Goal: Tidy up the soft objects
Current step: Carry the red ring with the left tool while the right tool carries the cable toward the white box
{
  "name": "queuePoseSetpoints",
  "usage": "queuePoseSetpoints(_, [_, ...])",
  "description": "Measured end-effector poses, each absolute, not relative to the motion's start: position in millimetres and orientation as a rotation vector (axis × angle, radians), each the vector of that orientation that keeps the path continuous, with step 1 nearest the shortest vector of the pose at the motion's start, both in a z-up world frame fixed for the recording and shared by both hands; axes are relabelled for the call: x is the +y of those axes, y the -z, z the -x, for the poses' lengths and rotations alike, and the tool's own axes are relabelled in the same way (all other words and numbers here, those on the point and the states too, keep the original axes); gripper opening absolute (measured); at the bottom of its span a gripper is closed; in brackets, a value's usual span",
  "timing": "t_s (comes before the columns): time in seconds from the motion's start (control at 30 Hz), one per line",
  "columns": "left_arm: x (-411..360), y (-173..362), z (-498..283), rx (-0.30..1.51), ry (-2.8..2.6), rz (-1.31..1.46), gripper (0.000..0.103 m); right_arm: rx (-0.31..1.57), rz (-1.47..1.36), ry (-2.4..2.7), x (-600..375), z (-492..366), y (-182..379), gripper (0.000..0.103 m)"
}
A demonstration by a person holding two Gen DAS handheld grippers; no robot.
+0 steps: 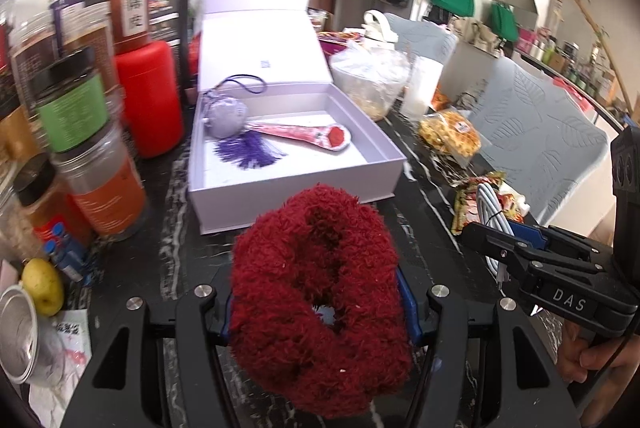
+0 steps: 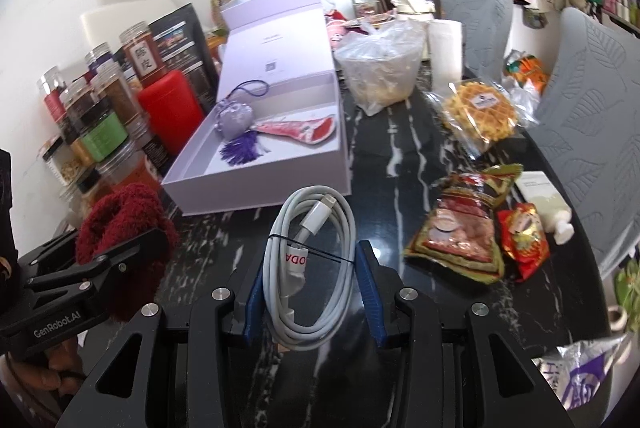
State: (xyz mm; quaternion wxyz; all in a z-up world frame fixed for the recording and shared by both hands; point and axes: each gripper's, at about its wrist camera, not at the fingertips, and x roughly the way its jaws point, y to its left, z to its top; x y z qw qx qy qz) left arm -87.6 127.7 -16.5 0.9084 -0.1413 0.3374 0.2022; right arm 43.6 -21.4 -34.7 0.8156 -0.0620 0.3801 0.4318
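My left gripper (image 1: 320,312) is shut on a fluffy dark red scrunchie (image 1: 320,280), held just in front of an open white box (image 1: 384,152). The box holds a lavender sachet with a purple tassel (image 1: 226,116) and a red fabric pouch (image 1: 308,136). My right gripper (image 2: 308,280) is shut on a coiled white cable (image 2: 310,264), held above the dark table in front of the same box (image 2: 344,152). The scrunchie (image 2: 124,224) in the left gripper shows at the left of the right wrist view. The right gripper (image 1: 488,240) with the cable (image 1: 494,212) shows at the right of the left wrist view.
Jars and a red canister (image 1: 150,96) stand left of the box. A plastic bag of food (image 2: 380,68), a waffle pack (image 2: 480,108), snack packets (image 2: 460,232) and a small bottle (image 2: 548,204) lie on the black marble table (image 2: 384,156). Grey chairs (image 2: 592,100) stand at the right.
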Motion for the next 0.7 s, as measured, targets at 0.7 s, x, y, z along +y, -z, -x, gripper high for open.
queuePoseSetpoints(0.7, [154, -1, 149, 0.626, -0.56, 0.302, 0.06, 0.78, 0.175, -1.074, 14, 16, 29, 0.041])
